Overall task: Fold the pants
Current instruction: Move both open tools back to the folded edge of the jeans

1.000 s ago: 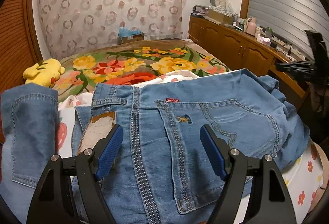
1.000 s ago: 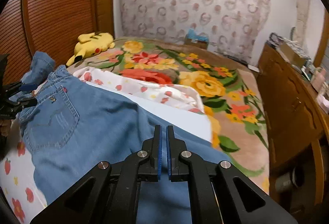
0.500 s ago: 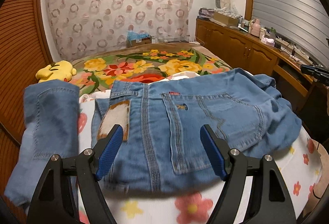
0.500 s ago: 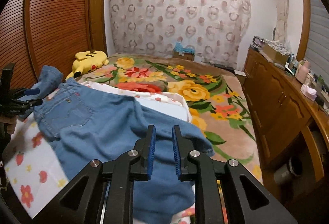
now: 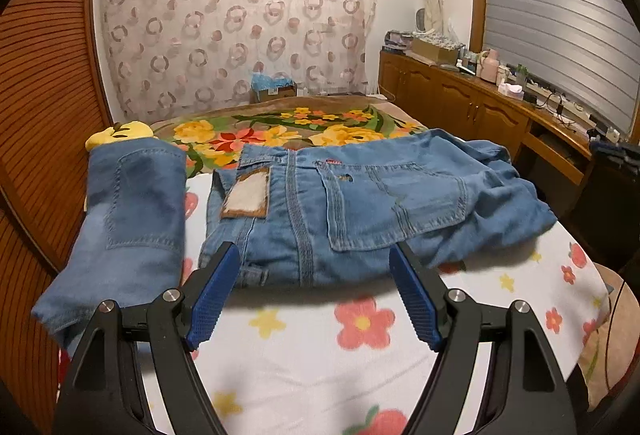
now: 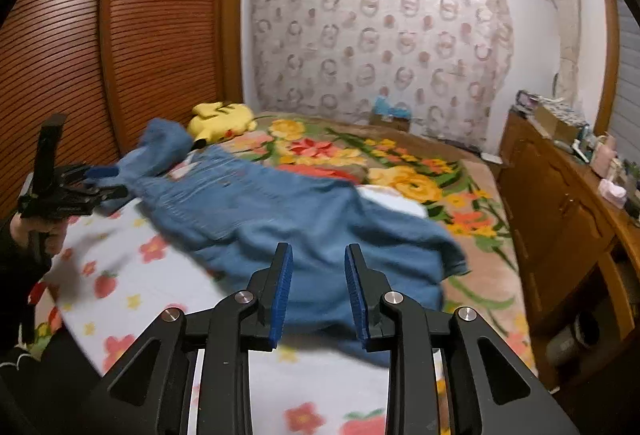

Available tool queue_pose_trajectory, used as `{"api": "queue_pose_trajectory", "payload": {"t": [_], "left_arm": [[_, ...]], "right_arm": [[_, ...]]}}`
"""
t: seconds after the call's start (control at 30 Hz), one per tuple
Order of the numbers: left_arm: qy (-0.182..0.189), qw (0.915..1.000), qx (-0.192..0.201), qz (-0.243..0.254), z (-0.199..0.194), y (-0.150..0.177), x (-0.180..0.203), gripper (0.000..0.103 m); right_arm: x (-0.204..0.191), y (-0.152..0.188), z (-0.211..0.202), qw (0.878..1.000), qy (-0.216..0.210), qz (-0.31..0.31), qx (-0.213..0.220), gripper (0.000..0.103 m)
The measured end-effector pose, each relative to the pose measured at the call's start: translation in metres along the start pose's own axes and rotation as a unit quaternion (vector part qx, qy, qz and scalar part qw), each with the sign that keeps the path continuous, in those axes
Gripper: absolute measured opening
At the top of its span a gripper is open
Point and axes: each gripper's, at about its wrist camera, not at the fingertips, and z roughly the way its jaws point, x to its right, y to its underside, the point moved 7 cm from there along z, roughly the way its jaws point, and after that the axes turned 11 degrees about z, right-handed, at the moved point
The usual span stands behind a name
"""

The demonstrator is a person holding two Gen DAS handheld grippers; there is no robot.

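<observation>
Light blue jeans [image 5: 360, 207] lie folded on a white flowered sheet [image 5: 320, 355], seat up, with a back pocket and a leather patch showing. They also show in the right wrist view [image 6: 304, 219], bunched at the near end. A second folded denim piece [image 5: 128, 219] lies to their left. My left gripper [image 5: 314, 289] is open and empty, just short of the jeans' near edge. My right gripper [image 6: 318, 289] is open and empty above the jeans' bunched end. The left gripper also shows in the right wrist view [image 6: 92, 183] beside the jeans' far end.
A flowered blanket [image 5: 280, 131] covers the bed behind the sheet, with a yellow plush toy [image 6: 224, 119] near the slatted wooden doors [image 6: 120, 35]. A wooden cabinet [image 5: 480, 107] with clutter runs along the right wall. A patterned curtain [image 5: 240, 23] hangs at the back.
My right gripper was shut on the denim, then opened and let it go. Both grippers have pulled back from the jeans, which now lie farther ahead on the sheet.
</observation>
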Motion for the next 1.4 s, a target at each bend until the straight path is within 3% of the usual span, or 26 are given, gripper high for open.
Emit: {"api": "queue_pose_trajectory", "payload": {"t": [0.13, 0.33, 0.7, 0.97, 1.2, 1.4], "left_arm": [[-0.003, 1.0, 0.0, -0.005, -0.01, 0.012, -0.003, 0.078], [-0.01, 0.9998, -0.013, -0.013, -0.008, 0.03, -0.014, 0.078], [-0.019, 0.999, -0.035, -0.02, 0.017, 0.043, -0.033, 0.076], [-0.019, 0.9985, -0.048, -0.019, 0.038, 0.037, -0.044, 0.066], [-0.032, 0.9972, -0.066, -0.012, 0.058, 0.033, -0.053, 0.066], [-0.017, 0.9963, -0.083, -0.015, 0.077, 0.032, -0.056, 0.066]], "right_arm": [[-0.011, 0.016, 0.001, 1.0, -0.019, 0.01, -0.005, 0.03], [-0.015, 0.037, 0.027, 0.998, -0.04, 0.036, -0.027, 0.042], [0.047, 0.063, 0.074, 0.994, 0.016, 0.076, -0.079, 0.046], [0.074, 0.059, 0.089, 0.991, 0.029, 0.08, -0.105, 0.047], [0.063, 0.036, 0.111, 0.991, 0.006, 0.086, -0.104, 0.047], [0.051, 0.044, 0.121, 0.991, -0.01, 0.087, -0.097, 0.047]]}}
